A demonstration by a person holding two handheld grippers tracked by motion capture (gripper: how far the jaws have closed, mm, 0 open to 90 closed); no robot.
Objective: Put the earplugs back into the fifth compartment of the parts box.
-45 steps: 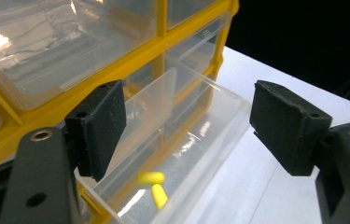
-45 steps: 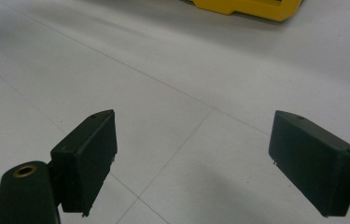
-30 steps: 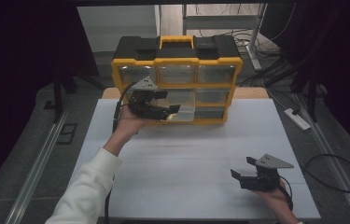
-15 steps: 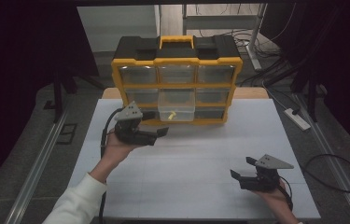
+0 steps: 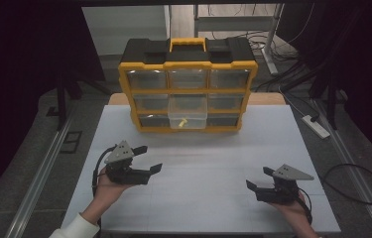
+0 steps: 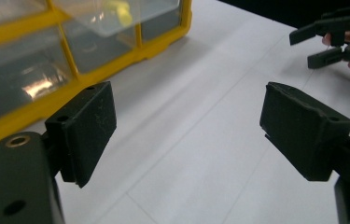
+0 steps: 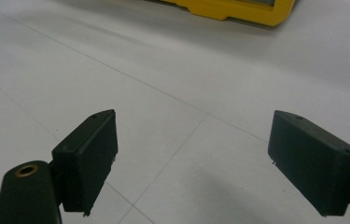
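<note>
A yellow and black drawer organizer (image 5: 188, 84) stands upright at the far edge of the white table (image 5: 203, 153). Its clear centre drawer (image 5: 187, 118) is pulled out, and a small yellow piece (image 5: 183, 121) lies inside. My left gripper (image 5: 151, 158) hovers over the near left of the table, well in front of the organizer. Its jaws have just been opening, and nothing is between them. In the left gripper view its gripper (image 6: 186, 121) faces bare table beside the organizer (image 6: 32, 107). My right gripper (image 5: 257, 177) rests open and empty at the near right; its own view shows the gripper (image 7: 191, 154) over bare table.
The table's left and right edges drop to grey floor rails. A white power strip (image 5: 315, 124) and cables (image 5: 352, 178) lie on the floor to the right. Dark curtains close in both sides. Open table surface lies between the two grippers.
My left gripper has drawn back from the organizer's front toward the near left of the table and sunk lower. The right gripper has stayed put.
</note>
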